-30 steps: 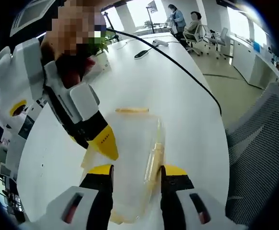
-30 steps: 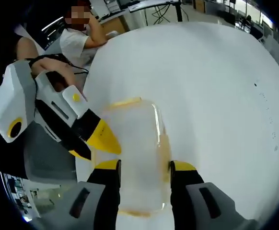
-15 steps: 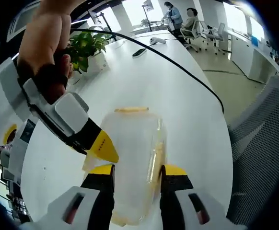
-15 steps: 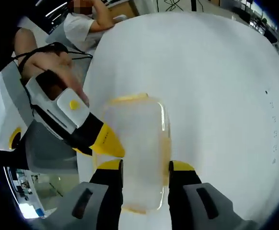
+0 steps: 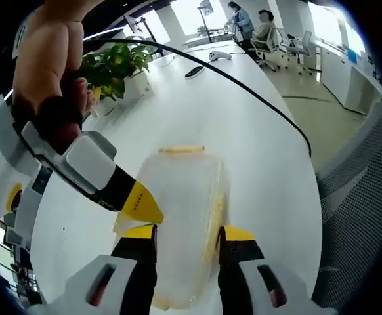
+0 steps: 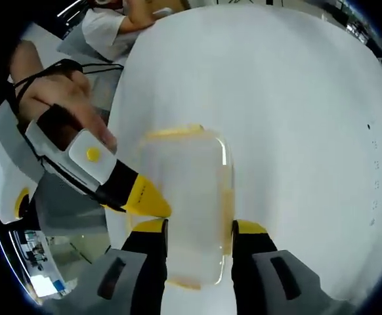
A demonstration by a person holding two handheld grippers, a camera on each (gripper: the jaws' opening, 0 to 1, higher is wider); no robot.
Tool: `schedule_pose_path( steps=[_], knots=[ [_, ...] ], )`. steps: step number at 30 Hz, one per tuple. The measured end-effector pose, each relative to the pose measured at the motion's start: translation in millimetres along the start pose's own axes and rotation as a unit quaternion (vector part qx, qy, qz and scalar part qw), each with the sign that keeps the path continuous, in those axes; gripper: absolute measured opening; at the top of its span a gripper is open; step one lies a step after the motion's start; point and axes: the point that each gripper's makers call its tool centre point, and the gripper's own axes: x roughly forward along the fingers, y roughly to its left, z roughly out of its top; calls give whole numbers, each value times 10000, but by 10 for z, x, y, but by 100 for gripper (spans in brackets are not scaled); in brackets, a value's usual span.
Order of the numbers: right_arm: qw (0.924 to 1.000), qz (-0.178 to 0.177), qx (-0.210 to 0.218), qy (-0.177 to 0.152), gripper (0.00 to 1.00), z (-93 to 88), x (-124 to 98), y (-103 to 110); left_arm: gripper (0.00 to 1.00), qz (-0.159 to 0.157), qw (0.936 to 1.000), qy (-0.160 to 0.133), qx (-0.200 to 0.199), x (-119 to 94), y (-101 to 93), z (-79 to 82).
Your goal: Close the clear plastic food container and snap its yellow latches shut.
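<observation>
A white table [image 5: 243, 125] spans the frame centre. A plant [image 5: 115, 65] stands upper left, a black cable [image 5: 256, 98] crosses upper right, a mesh chair [image 5: 358, 197] sits at right.

I work at a long white tabletop [image 5: 243, 131] in a bright open office. A potted green plant [image 5: 115, 65] stands on it, with a black cable [image 5: 256, 98] trailing across. Beyond the far end sit two people [image 5: 253, 26] on office chairs — big windows [image 5: 191, 10] glow behind them. A grey mesh chair [image 5: 361, 216] stands beside me.
</observation>
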Motion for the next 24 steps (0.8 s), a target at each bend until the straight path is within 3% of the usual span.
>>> schedule_pose_path(
  steps=[8, 13, 24],
  knots=[
    [9997, -71, -25, 212, 35, -3, 6, 2, 30, 34, 9999, -88, -77, -4, -8, 2],
    [9984, -351, -283, 327, 35, 6, -16, 9, 31, 29, 9999, -95, -66, -9, -10, 1],
    [9962, -746, -418, 136, 35, 18, -45, 23, 31, -68, 9999, -42, -79, -14, -12, 2]
  ],
)
